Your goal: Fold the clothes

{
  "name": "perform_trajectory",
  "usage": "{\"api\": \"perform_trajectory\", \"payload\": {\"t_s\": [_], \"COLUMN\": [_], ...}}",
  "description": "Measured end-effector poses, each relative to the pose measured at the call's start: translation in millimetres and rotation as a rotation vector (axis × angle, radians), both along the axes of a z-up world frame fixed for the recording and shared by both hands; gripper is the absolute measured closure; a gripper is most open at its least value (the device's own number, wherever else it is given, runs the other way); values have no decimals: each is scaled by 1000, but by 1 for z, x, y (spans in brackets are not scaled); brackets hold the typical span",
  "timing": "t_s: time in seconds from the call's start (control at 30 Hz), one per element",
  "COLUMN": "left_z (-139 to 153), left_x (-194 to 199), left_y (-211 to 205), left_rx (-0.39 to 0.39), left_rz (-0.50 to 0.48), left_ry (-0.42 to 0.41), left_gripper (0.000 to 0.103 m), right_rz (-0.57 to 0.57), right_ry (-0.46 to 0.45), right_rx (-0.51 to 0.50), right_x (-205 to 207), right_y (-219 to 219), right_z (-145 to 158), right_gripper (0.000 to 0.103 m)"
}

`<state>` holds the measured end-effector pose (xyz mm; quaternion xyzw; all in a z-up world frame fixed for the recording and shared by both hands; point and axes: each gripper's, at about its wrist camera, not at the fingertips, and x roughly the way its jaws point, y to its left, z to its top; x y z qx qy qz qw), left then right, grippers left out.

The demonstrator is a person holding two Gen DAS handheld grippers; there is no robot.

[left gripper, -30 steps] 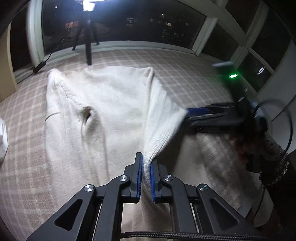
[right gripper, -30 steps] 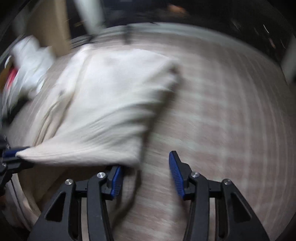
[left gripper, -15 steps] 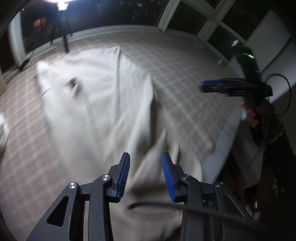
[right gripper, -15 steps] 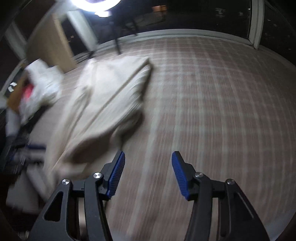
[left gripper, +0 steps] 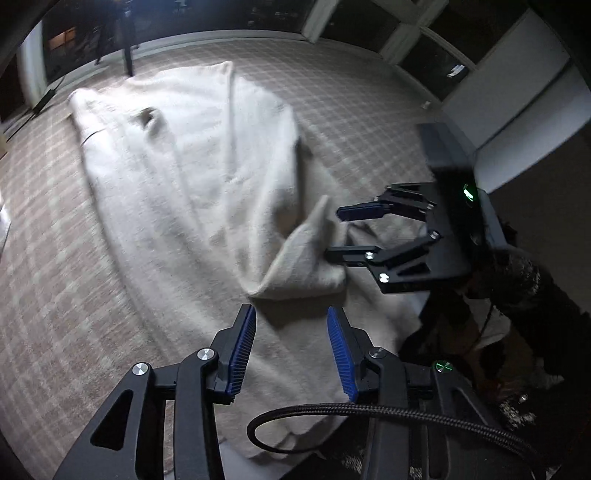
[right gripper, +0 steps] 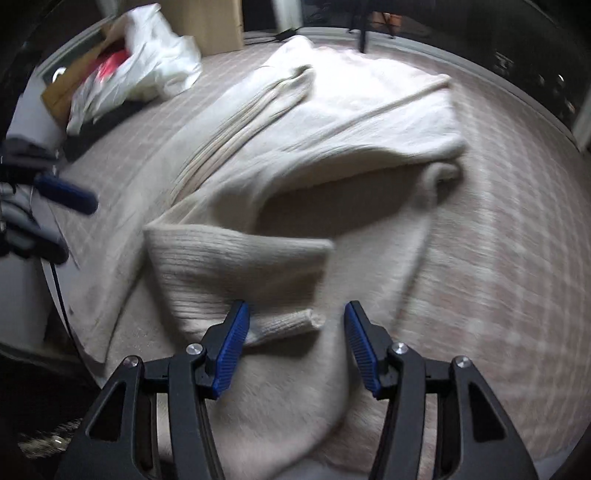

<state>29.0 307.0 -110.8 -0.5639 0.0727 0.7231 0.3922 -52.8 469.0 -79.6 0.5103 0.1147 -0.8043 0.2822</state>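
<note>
A cream knitted sweater [left gripper: 192, 147] lies spread on the checked bed cover [left gripper: 55, 258]. Its ribbed cuffed sleeve end [left gripper: 303, 258] is folded over near the front edge. My left gripper [left gripper: 290, 328] is open and empty, just in front of that sleeve end. My right gripper [left gripper: 340, 232] is open, its jaws at the sleeve end's right side. In the right wrist view the right gripper [right gripper: 295, 325] is open over the ribbed sleeve end [right gripper: 236, 266], and the sweater [right gripper: 332, 122] stretches away behind it. The left gripper [right gripper: 55, 206] shows blurred at the left.
A white plastic bag [right gripper: 147, 62] with something red inside lies on the bed's far left corner, next to a cardboard box [right gripper: 221, 22]. A tripod leg [left gripper: 127, 55] stands beyond the bed. Dark windows run along the back. The bed's front edge [left gripper: 295, 461] is close below.
My left gripper let go of the sleeve and opened; the sleeve dropped onto the sweater. My right gripper swung away, then came back low to the sleeve end, open throughout.
</note>
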Motion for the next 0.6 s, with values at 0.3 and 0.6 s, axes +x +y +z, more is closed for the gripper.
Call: {"api": "perform_trajectory", "payload": {"t_s": [0.3,0.6], "left_z": [2,7], "left_x": [4,13], "left_y": [-11,-21], "left_rx": [66,65], "left_rz": [58,51], "left_ry": [21,50], "left_gripper": [65,65], "right_rz": [30,304], "right_ry": [88,137], "right_rx": [-55,-32], "right_x": [9,72], "right_y": [23,-36], "right_z": [86,161], "right_gripper": [94,93]}}
